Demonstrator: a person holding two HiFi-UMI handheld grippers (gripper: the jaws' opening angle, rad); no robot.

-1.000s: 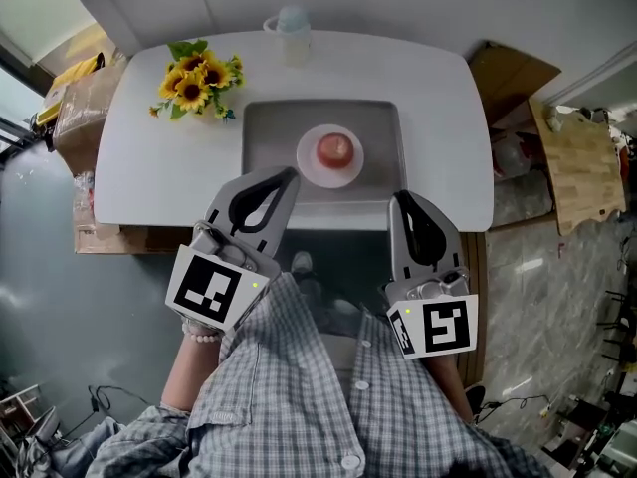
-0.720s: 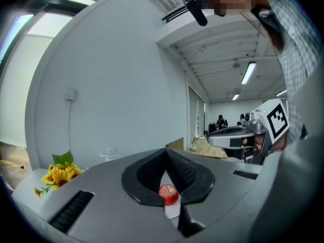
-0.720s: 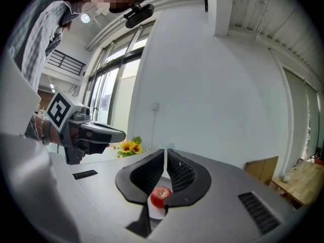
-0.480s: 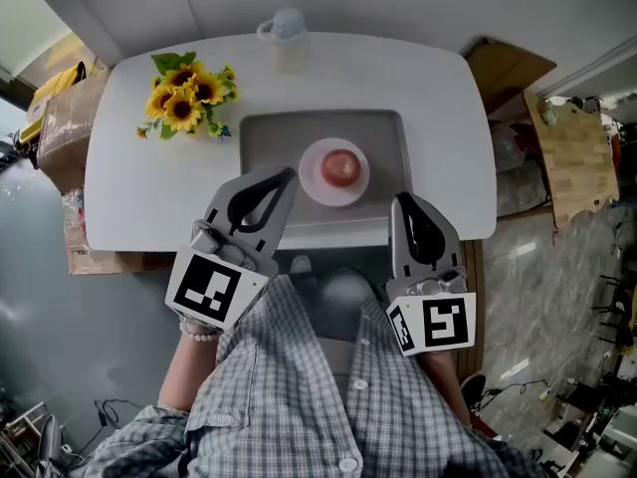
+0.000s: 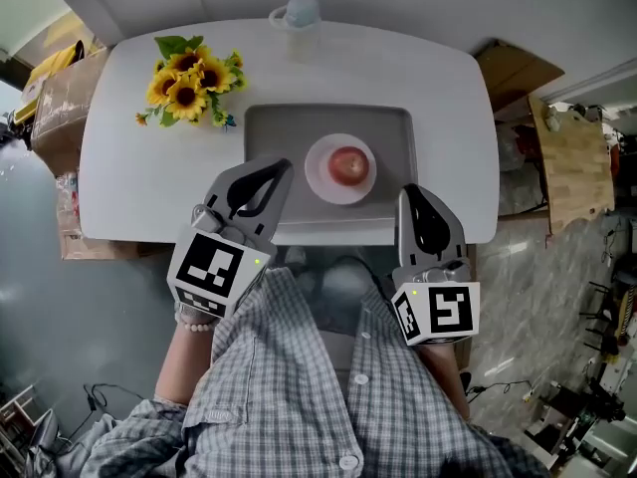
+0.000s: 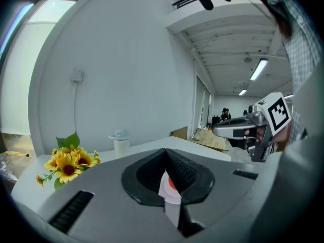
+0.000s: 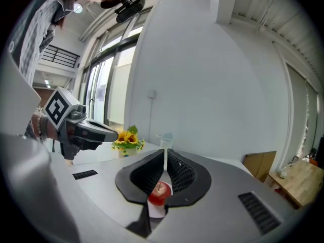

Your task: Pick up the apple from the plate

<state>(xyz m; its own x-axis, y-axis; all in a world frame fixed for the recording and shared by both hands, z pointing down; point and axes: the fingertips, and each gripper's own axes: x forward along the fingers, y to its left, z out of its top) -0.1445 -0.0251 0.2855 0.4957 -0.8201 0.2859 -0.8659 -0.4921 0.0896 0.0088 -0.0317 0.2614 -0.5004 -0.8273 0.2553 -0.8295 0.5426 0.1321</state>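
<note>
Both claws closed, tips together, nothing gripped. Left gripper and right gripper hover over the table's near edge. Apple sits on the white plate just beyond, between them (plate on grey tray). Sunflowers far left.

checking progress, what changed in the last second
The left gripper and right gripper edged slightly farther over the table toward the tray, jaws shut, holding nothing. The apple stays on its plate; sunflowers and cup unmoved.
</note>
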